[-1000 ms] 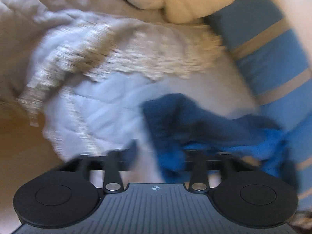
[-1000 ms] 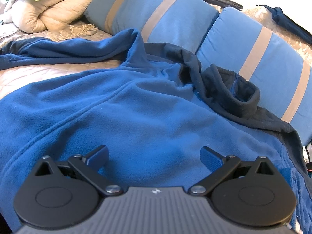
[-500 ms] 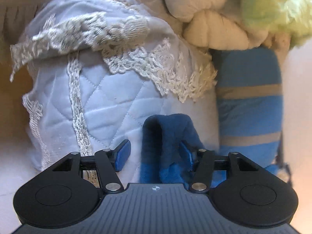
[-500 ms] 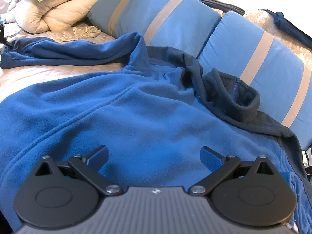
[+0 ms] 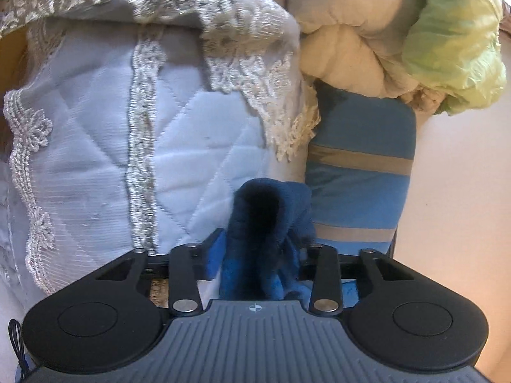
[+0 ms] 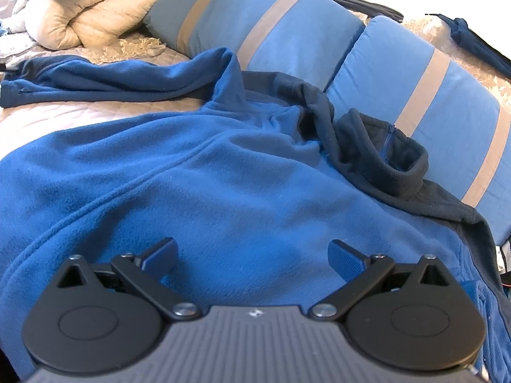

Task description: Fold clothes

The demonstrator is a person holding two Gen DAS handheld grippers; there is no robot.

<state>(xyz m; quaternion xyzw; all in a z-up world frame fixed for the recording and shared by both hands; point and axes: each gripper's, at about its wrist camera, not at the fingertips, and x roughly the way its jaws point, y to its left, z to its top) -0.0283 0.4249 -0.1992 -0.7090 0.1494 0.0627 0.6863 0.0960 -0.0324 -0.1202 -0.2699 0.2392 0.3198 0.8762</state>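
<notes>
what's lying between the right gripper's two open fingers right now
In the right wrist view, only the blue fleece jacket body: the right gripper hovers open above it, with bare fleece spanning the gap and nothing else.

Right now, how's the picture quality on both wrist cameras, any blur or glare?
Left wrist view: soft, lace bedspread slightly smeared, wall at right glares. Right wrist view: sharper, fleece jacket evenly lit, top right corner blown out white; fisheye bends both.
</notes>
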